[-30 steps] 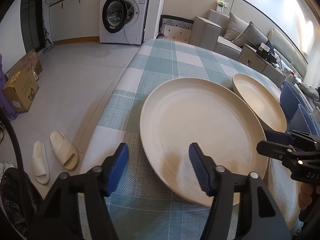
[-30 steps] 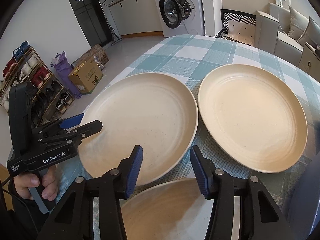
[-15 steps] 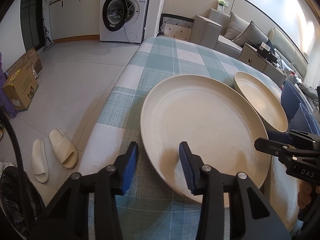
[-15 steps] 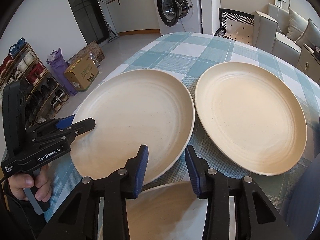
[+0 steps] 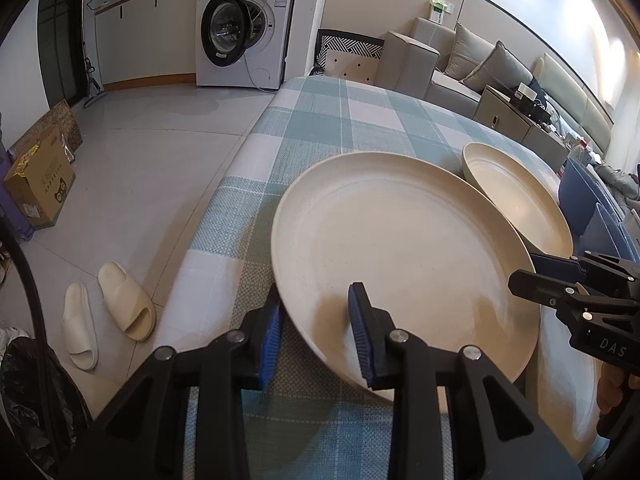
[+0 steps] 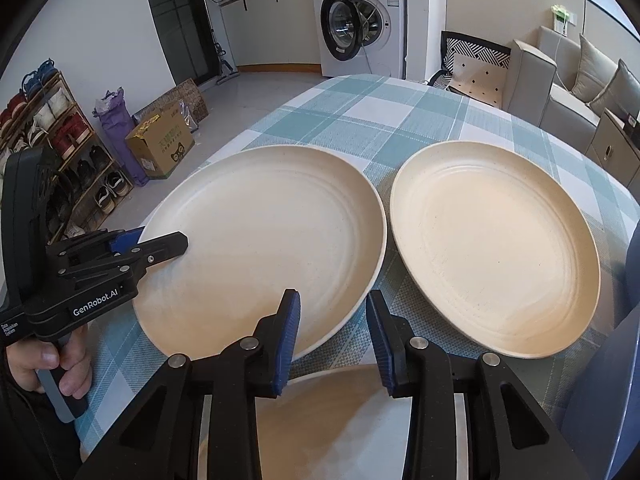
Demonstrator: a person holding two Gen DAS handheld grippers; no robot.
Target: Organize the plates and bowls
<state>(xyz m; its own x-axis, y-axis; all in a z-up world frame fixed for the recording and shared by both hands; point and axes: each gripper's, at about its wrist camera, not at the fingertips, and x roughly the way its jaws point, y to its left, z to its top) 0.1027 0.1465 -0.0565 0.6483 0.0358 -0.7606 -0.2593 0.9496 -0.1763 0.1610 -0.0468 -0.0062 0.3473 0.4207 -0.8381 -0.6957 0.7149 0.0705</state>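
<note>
The left cream plate (image 5: 404, 248) lies on the checked tablecloth (image 5: 340, 120), its near rim between the pads of the left gripper (image 5: 316, 332) — jaws just closed onto that rim. A second plate (image 6: 496, 248) lies just beside it. The right gripper (image 6: 332, 336), jaws also just closing, straddles the left plate's near edge above a third plate (image 6: 332, 412); contact cannot be confirmed.
</note>
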